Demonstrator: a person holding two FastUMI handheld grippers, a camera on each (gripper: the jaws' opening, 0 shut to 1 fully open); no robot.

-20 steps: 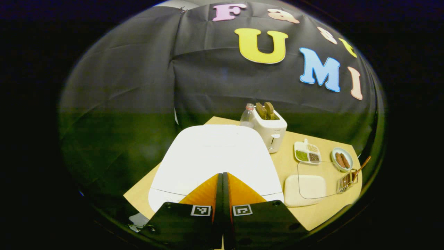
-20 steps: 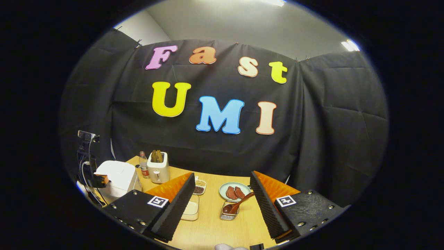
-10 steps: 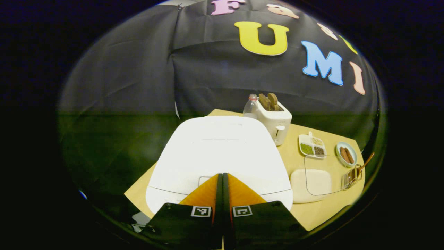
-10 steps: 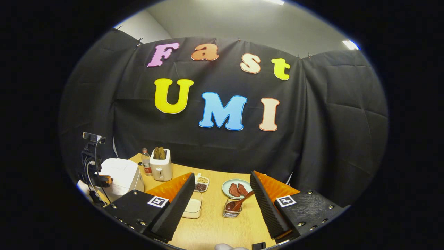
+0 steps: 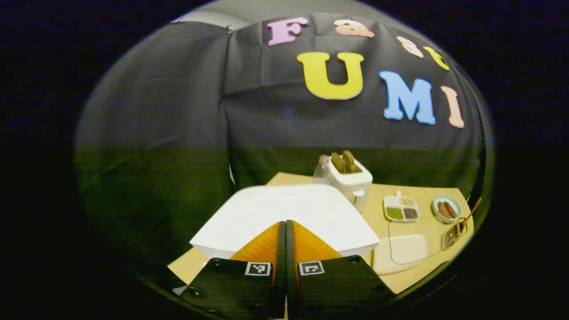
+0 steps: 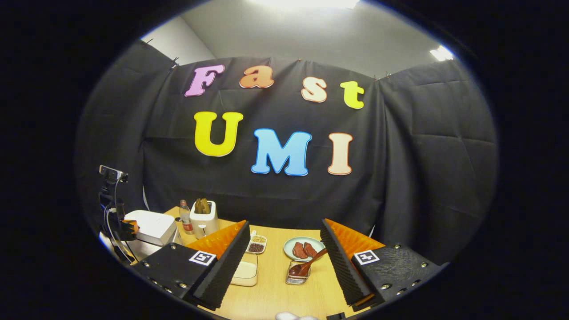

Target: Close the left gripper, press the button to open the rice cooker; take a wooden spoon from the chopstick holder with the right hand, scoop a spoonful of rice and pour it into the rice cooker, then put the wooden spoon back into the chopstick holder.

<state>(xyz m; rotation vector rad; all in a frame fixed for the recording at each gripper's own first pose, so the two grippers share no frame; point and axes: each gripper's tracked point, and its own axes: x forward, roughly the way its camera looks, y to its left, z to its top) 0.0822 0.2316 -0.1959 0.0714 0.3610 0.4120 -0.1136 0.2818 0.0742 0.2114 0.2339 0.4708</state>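
In the left gripper view my left gripper [image 5: 285, 225] is shut with its orange fingers pressed together, right at the front edge of the white rice cooker [image 5: 284, 218], whose lid stands tilted up. The cooker's inside is hidden. The rice cooker [image 6: 149, 226] sits at the far left of the right gripper view with its lid ajar. My right gripper [image 6: 284, 227] hangs open above the table. Between and beyond its fingers a wooden spoon [image 6: 309, 263] leans in the wire chopstick holder [image 6: 295, 276]. To the left of that is the rice container [image 6: 246, 269].
A white toaster [image 5: 351, 183] and a bottle [image 5: 321, 169] stand behind the cooker. A divided dish of grains [image 5: 401, 209] and a plate of brown food [image 5: 446, 209] lie at the back right. A camera on a stand [image 6: 111, 174] rises left of the table.
The rice cooker's lid has sprung up from flat to tilted. My left gripper stays shut at the cooker's front edge. The right gripper has hardly moved and remains open.
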